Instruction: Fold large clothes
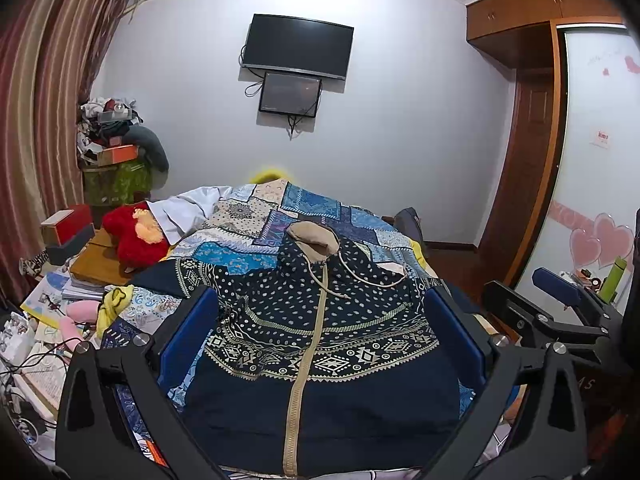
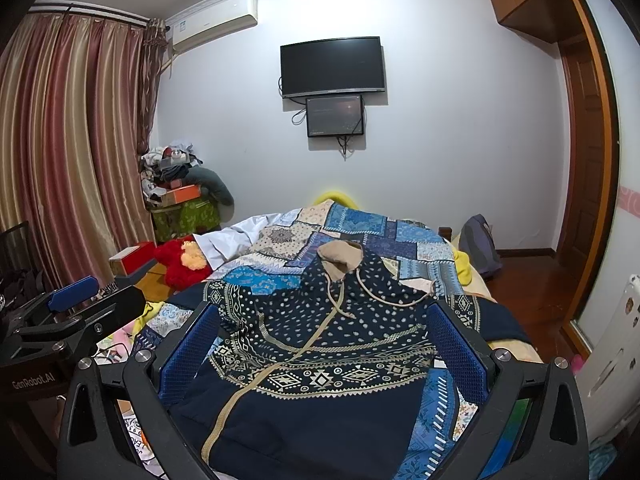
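1. Left wrist view: the left gripper (image 1: 320,332) is hovering with its two blue pads spread wide and nothing between them, above the dark navy zip-up hoodie with cream geometric bands (image 1: 320,360). The hoodie is lying front-up on the blue patchwork bedspread (image 1: 312,208), hem toward the bed's near edge, tan-lined hood (image 1: 314,242) pointing at the far edge. The right gripper (image 1: 560,292) is showing at the right margin; from here I cannot tell how its jaws stand.

2. Risk, as I judge it: two loose cream drawstrings (image 1: 360,276) are trailing across the chest, so a pad could be snagging a cord instead of cloth. A wide pinch might also be catching the bedspread underneath and dragging it into the fold.

3. Right wrist view: the right gripper (image 2: 324,340) is likewise gaping open and empty over the same hoodie (image 2: 320,392). The left sleeve is spilling toward the bed's left edge, so it could be slipping off.

4. Count: one hoodie, one hood, two drawstrings, one zip, two grippers, one bedspread.
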Tool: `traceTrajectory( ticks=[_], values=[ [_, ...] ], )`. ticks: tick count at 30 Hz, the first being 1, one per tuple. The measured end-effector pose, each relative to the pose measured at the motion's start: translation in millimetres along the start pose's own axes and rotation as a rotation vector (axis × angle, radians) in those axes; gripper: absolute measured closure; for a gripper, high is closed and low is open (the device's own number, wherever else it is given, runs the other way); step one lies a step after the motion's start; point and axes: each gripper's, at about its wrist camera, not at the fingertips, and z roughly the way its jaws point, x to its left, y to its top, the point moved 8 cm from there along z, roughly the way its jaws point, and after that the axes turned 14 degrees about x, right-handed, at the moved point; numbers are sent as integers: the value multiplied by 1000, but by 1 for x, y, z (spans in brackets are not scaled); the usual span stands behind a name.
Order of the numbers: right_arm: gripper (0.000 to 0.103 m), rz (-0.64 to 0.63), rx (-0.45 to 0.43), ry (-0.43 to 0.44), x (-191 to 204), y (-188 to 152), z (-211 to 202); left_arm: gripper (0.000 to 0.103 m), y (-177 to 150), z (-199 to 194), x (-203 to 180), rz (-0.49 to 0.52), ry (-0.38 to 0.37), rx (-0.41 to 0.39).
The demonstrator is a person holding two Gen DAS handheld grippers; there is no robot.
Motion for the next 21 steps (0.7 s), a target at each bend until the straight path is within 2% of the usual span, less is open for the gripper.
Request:
traceTrajectory(
  ticks=[21],
  values=[
    [0, 2, 0, -1, -1, 0, 1, 0, 3, 2, 4, -10, 6, 13]
  ],
)
